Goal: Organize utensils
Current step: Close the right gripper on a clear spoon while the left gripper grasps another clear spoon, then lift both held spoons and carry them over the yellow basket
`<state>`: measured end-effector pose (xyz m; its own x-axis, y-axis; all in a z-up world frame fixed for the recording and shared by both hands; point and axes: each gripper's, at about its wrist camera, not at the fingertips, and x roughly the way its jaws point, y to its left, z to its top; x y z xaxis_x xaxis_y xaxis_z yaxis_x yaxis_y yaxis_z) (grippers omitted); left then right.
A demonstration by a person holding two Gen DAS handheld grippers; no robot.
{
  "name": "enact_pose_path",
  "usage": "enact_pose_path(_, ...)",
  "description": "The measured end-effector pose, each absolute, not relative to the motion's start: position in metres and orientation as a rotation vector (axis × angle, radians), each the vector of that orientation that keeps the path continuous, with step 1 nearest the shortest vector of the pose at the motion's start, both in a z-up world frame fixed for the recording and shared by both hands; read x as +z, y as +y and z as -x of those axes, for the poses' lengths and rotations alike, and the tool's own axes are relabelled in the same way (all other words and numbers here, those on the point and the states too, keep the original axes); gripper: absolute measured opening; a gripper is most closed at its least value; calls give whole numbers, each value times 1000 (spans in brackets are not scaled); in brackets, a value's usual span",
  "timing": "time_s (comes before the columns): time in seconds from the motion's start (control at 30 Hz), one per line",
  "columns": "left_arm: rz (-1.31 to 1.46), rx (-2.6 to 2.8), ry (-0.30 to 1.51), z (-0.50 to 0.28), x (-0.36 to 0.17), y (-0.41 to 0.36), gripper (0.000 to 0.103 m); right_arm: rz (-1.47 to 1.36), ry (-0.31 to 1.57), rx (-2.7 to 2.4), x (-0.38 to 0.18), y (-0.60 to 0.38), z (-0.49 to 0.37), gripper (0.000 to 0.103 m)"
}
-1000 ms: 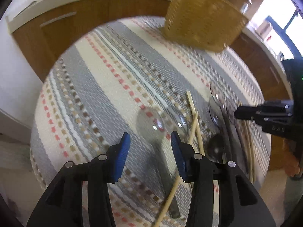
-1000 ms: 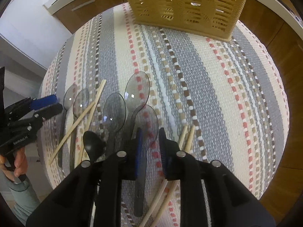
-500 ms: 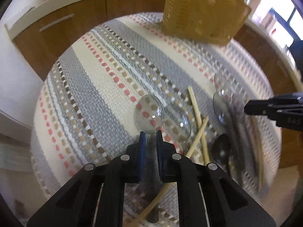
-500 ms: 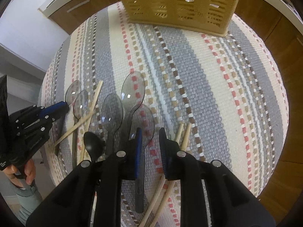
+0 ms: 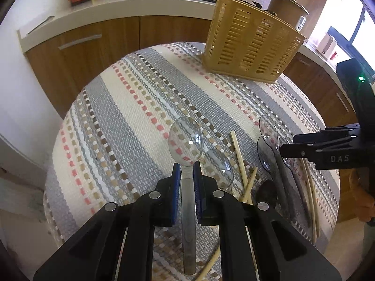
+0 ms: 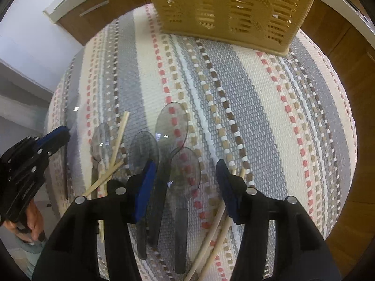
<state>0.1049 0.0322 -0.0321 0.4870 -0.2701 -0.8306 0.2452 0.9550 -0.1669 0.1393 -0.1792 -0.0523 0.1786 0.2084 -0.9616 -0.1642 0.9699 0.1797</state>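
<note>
My left gripper (image 5: 186, 174) is shut on the handle of a clear plastic spoon (image 5: 186, 140) and holds it lifted above the striped mat. My right gripper (image 6: 185, 175) is open, its jaws wide on either side of a clear spoon (image 6: 185, 167) that lies on the mat. More clear spoons (image 6: 172, 121) and wooden chopsticks (image 6: 118, 141) lie beside it. The tan slotted utensil basket (image 5: 250, 39) stands at the mat's far side; it also shows in the right wrist view (image 6: 230, 7). The left gripper shows in the right wrist view (image 6: 56, 138).
The striped woven mat (image 5: 131, 107) covers the table. Wooden cabinets (image 5: 93, 44) and a white countertop run behind it. A brown canister (image 5: 287, 4) stands behind the basket. Another chopstick pair (image 6: 211, 234) lies under my right gripper. A black spoon (image 5: 267, 190) lies among the utensils.
My left gripper closed on the clear spoon's handle and lifted it off the mat. My right gripper, shut around a spoon handle before, has opened wide over the spoon.
</note>
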Motion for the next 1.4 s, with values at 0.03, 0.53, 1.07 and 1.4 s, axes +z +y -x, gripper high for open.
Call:
enact_pose_path(0.03,31,-315,1013,-105,-33,33,9,-47,1374,265,-53,-179,-141,50)
enact_pose_path(0.53,60,-321,919,-99,-13,35,9,-18,1318,266,-39,-175,-135,29)
enact_pose_path(1.07,143,-350,467,-79,85,16,9,-57,791,361,68,-205,-69,29)
enact_pose_path(1.4,161,-383,274,-113,138,-11,9,-57,601,297,140,-230,-81,29)
